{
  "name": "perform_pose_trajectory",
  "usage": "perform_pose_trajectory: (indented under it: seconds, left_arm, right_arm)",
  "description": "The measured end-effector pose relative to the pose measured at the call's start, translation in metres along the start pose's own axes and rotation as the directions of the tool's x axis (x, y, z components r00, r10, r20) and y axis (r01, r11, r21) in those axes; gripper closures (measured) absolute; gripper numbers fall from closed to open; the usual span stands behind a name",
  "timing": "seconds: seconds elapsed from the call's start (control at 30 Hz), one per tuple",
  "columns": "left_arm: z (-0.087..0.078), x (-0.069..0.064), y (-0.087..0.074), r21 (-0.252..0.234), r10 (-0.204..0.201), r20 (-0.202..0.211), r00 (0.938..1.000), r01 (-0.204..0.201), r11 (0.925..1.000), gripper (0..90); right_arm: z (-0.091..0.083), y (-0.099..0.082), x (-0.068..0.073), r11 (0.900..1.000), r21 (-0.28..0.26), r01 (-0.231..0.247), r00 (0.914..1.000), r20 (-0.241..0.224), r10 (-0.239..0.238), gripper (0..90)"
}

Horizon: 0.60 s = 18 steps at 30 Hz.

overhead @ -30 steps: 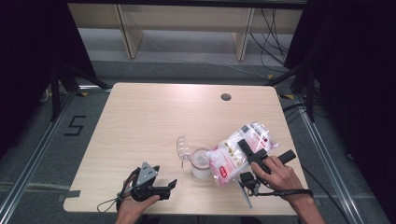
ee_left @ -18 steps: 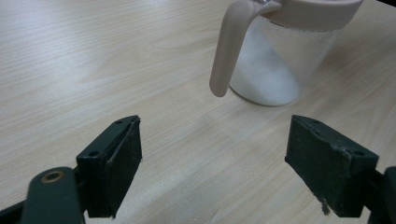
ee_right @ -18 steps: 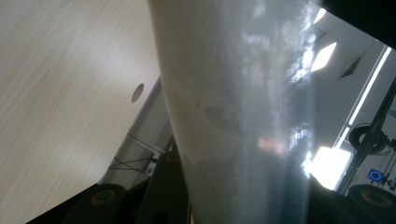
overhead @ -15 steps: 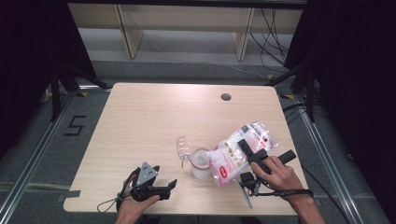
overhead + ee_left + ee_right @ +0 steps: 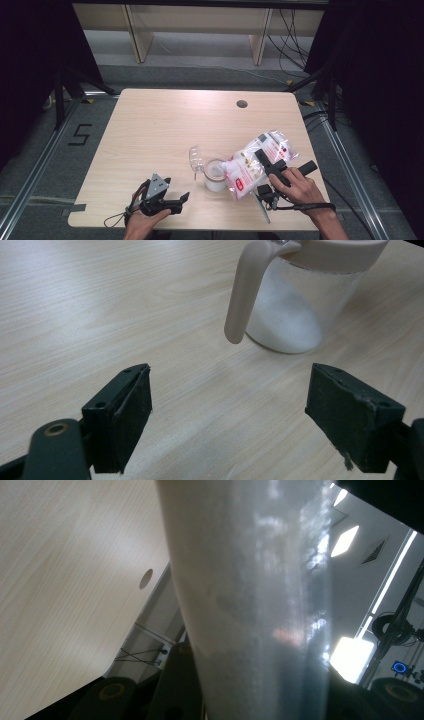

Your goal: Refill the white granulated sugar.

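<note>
— Nothing has shifted since the earlier frames: both hands, the bag and the jug sit where they did a second ago.

— Where is the right claw (image 5: 264, 162)?

— On the plastic bag (image 5: 257, 162) of white grains, near the counter's (image 5: 165, 125) right front. Its jaws are clamped on the bag, which lies tilted with its lower end over the rim of the clear jug (image 5: 215, 176). In the right gripper view the bag (image 5: 250, 600) rises between the jaws, close to the lens and blurred.

— And the jug?

— It stands upright just left of the bag, touching it, with white grains inside. Its clear lid (image 5: 195, 157) is flipped open to the left. In the left gripper view the jug (image 5: 295, 305) shows a beige handle (image 5: 242, 295) and a beige rim.

— What about the left claw (image 5: 175, 200)?

— It rests low at the counter's front edge, well apart from the jug, jaws spread wide with nothing but bare wood between them (image 5: 227, 410).
</note>
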<state>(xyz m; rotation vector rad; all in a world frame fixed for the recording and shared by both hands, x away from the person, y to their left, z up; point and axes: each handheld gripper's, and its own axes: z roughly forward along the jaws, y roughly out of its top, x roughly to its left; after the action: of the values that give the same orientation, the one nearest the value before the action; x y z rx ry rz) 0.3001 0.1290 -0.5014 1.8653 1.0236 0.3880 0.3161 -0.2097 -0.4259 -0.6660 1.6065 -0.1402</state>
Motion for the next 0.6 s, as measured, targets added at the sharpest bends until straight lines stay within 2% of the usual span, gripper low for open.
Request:
perform_pose_trajectory:
  seconds: [0.23, 0.27, 0.3, 0.57, 0.6]
  left_arm:
    - [-0.0001, -0.0001, -0.0001, -0.001, -0.003, 0.001, 1.0, 0.003, 1.0, 17.8]
    - [0.0003, 0.0012, 0.0001, -0.005, 0.012, -0.005, 0.9999, -0.012, 0.9999, 17.8]
    - [0.0001, 0.0002, 0.0, -0.001, 0.002, 0.005, 1.0, -0.002, 1.0, 17.9]
    - [0.0001, 0.0002, 0.0, -0.001, 0.001, -0.001, 1.0, -0.001, 1.0, 17.8]
    - [0.0, 0.001, 0.0002, -0.001, 0.012, -0.006, 0.9999, -0.012, 0.9999, 17.8]
  right_arm:
    - [-0.0005, -0.0002, -0.0003, 1.0, 0.001, 0.0, 1.0, 0.002, 0.0, 78.7]
    - [-0.0006, 0.0, -0.0001, 1.0, 0.0, -0.002, 1.0, 0.001, 0.002, 78.8]
    - [-0.0003, 0.0001, -0.0002, 1.0, -0.002, -0.002, 1.0, 0.003, 0.002, 78.9]
    - [-0.0004, 0.0, -0.0003, 1.0, -0.001, 0.0, 1.0, 0.002, 0.0, 79.3]
    - [-0.0005, 0.0001, -0.0005, 1.0, -0.002, 0.002, 1.0, 0.001, -0.002, 79.4]
